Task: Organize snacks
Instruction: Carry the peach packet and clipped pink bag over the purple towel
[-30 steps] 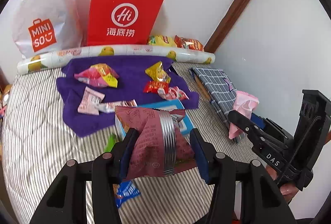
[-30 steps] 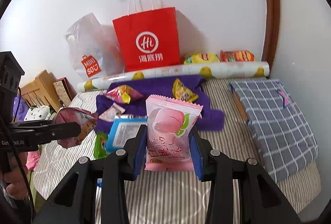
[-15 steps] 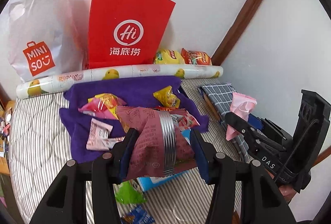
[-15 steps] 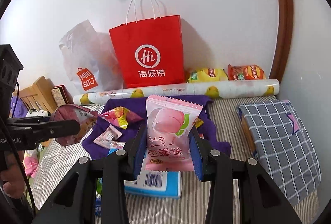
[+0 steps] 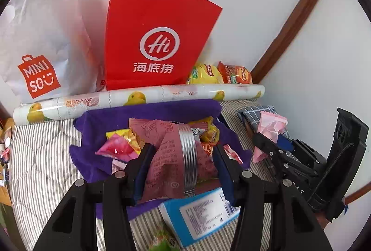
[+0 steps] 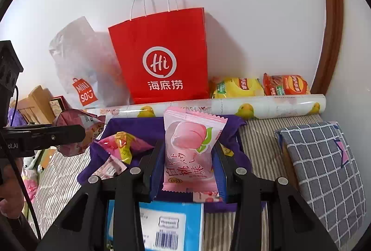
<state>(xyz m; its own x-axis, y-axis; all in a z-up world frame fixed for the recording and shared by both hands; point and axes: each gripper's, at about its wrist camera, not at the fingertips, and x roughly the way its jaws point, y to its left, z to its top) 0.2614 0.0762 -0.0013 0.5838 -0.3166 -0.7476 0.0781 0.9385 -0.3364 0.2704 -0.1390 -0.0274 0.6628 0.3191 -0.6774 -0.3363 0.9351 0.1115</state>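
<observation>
White walls meet at a corner with a brown wooden trim; below is a bed with a striped cover. Red paper bag stands upright against the wall at the far edge, mouth up, roll of duck-print paper across its foot. Left gripper is clenched on a dark-red snack packet, right gripper clenched on a pink peach snack packet, long axis upright. Both are held above the purple cloth, bag straight ahead and higher. Judgement: both packets must rise over the rim; right seems slightly nearer.
</observation>
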